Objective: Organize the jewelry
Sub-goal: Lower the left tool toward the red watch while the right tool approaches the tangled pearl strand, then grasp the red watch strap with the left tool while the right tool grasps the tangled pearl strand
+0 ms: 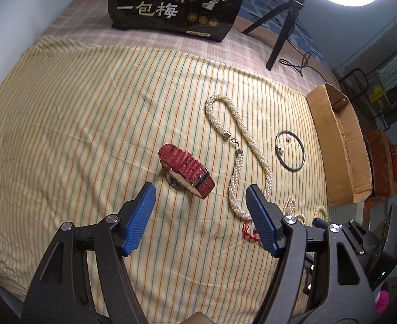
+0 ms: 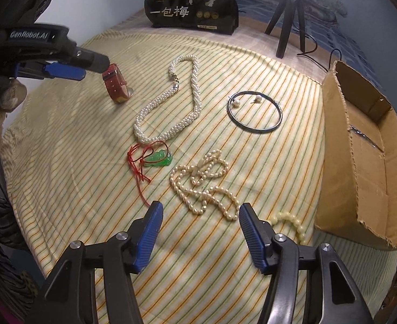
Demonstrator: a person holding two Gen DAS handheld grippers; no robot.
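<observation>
both grippers are over the striped cloth (image 2: 77, 140) now, and nothing is in either one. the left gripper (image 1: 199, 217) has its jaws apart, with the red-strapped watch (image 1: 187, 174) lying just ahead of the gap, not between the pads. the right gripper (image 2: 198, 229) also has its jaws apart, empty, with the loose pearl strand (image 2: 204, 181) heaped just in front of them.

the jewelry is all out on the cloth: the thick woven pearl necklace (image 2: 171, 100) in a long loop, the green pendant on red cord (image 2: 158, 159) touching its lower end, the dark bangle (image 2: 255, 113) with two pearl earrings (image 2: 236, 102) lying inside its ring, and a pale bead bracelet (image 2: 290, 222) just beside the right jaw. the cardboard box (image 2: 360, 162) sits open at the right edge, with nothing visible in it, so i'd judge the sorting has barely begun.

the risks, as i read them: the loose strand is piled on itself, so a pinch may catch only one loop, and the rest could drag or snag. the red cord lies against the woven necklace, so lifting either could pull the other along. the watch stands on edge on a soft cloth, so a pad nudging it could tip it before the jaws close. the earrings are tiny and could roll off unnoticed if the bangle is moved.
</observation>
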